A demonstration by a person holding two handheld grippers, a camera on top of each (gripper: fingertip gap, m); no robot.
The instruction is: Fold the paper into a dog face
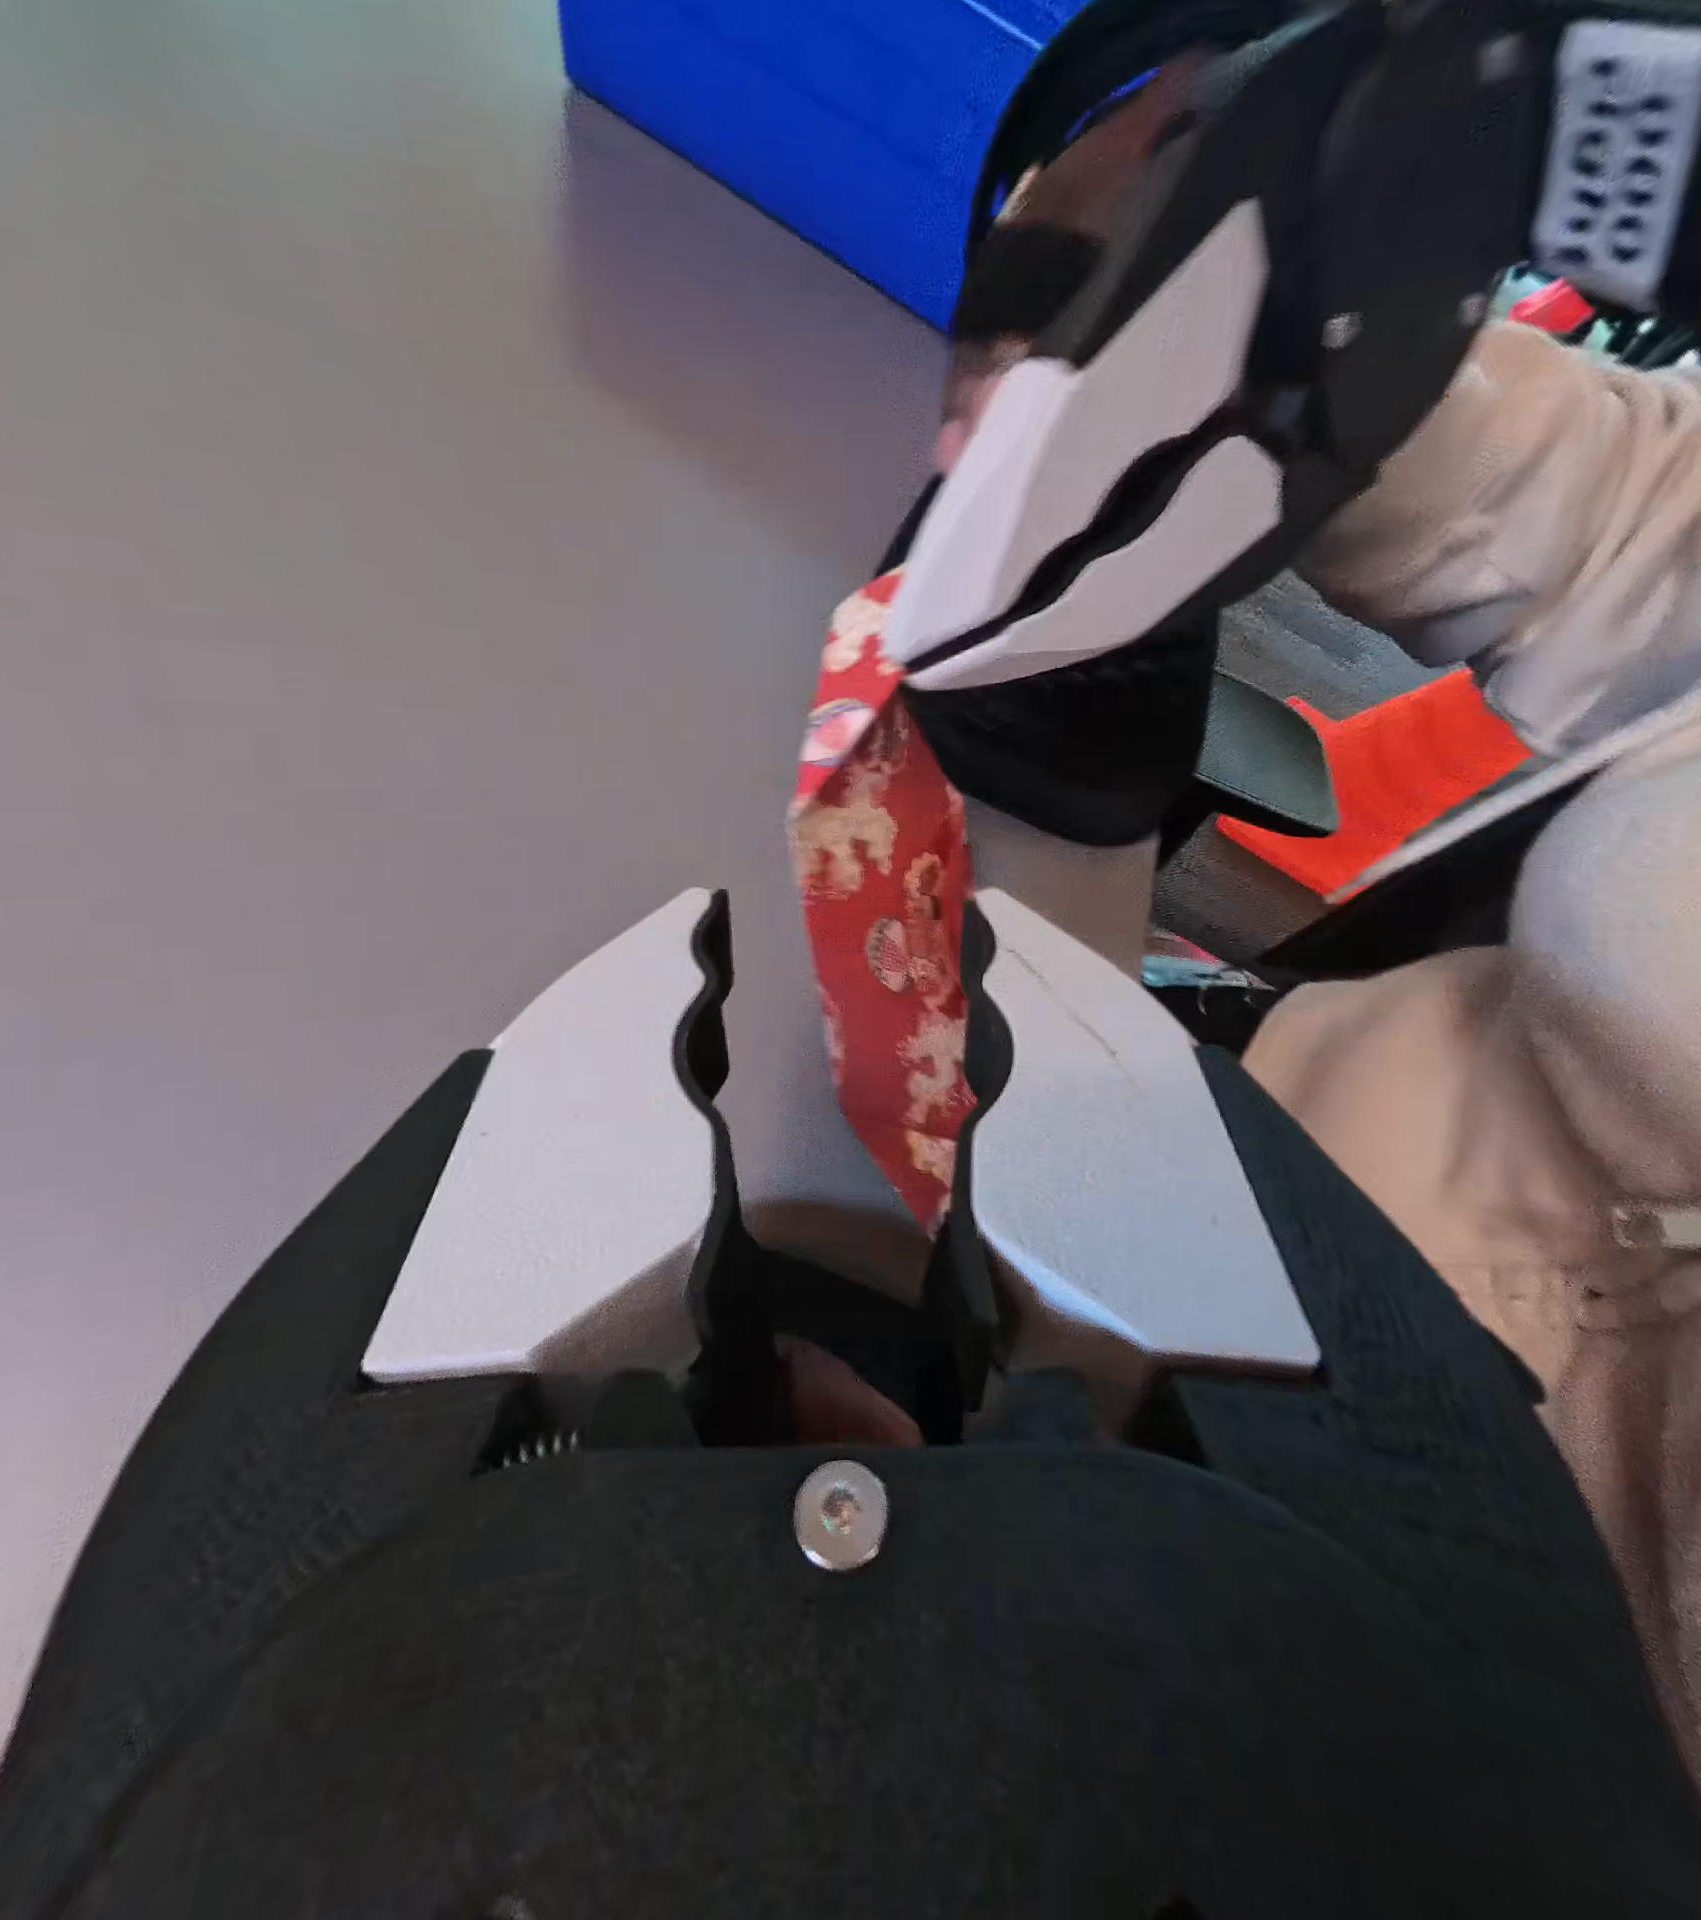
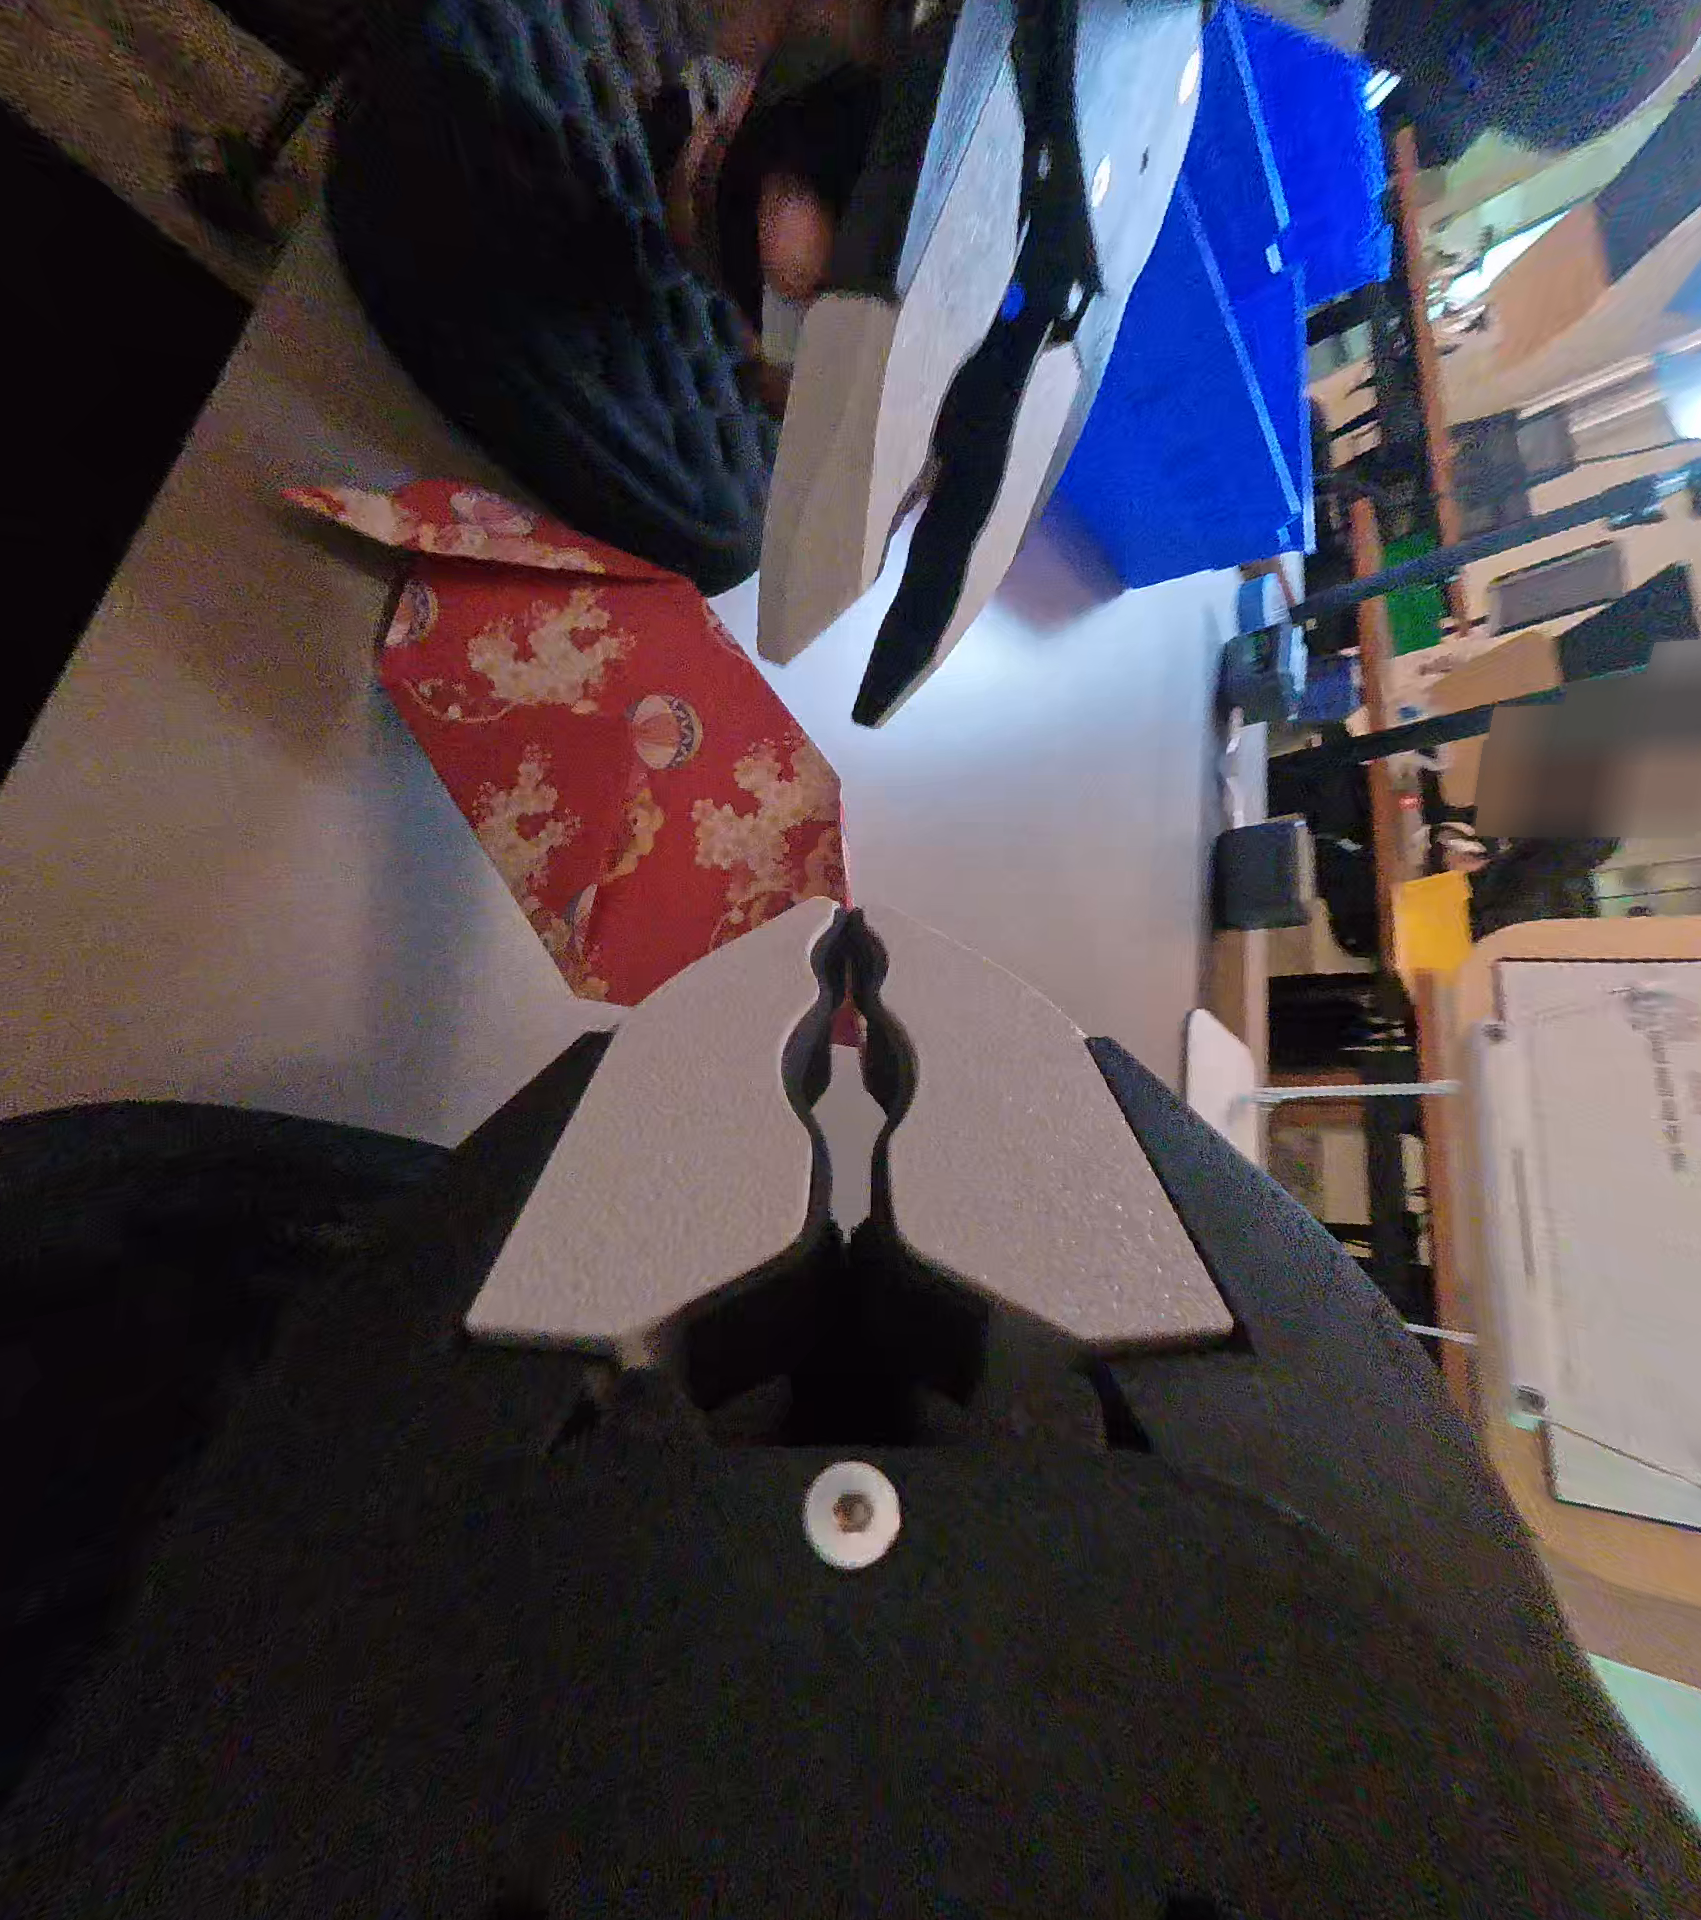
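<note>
The red patterned paper (image 1: pixel 877 831), partly folded, hangs above the white table (image 1: pixel 254 623). My right gripper (image 1: pixel 903 655) is shut on its upper edge. My left gripper (image 1: pixel 846 914) is open; the paper's lower end hangs between its fingers, close against the right finger (image 1: pixel 1085 1143). In the right wrist view, my right gripper (image 2: pixel 846 920) pinches one corner of the paper (image 2: pixel 597 748), which shows a folded flap at its far left. The left gripper (image 2: pixel 825 681) is above it with its jaws apart.
A blue box (image 1: pixel 804 125) stands at the back of the table and also shows in the right wrist view (image 2: pixel 1199 436). A person's beige sleeve (image 1: pixel 1552 935) fills the right side. An orange object (image 1: pixel 1386 769) lies behind. Shelves and a white sheet (image 2: pixel 1656 1195) are at right.
</note>
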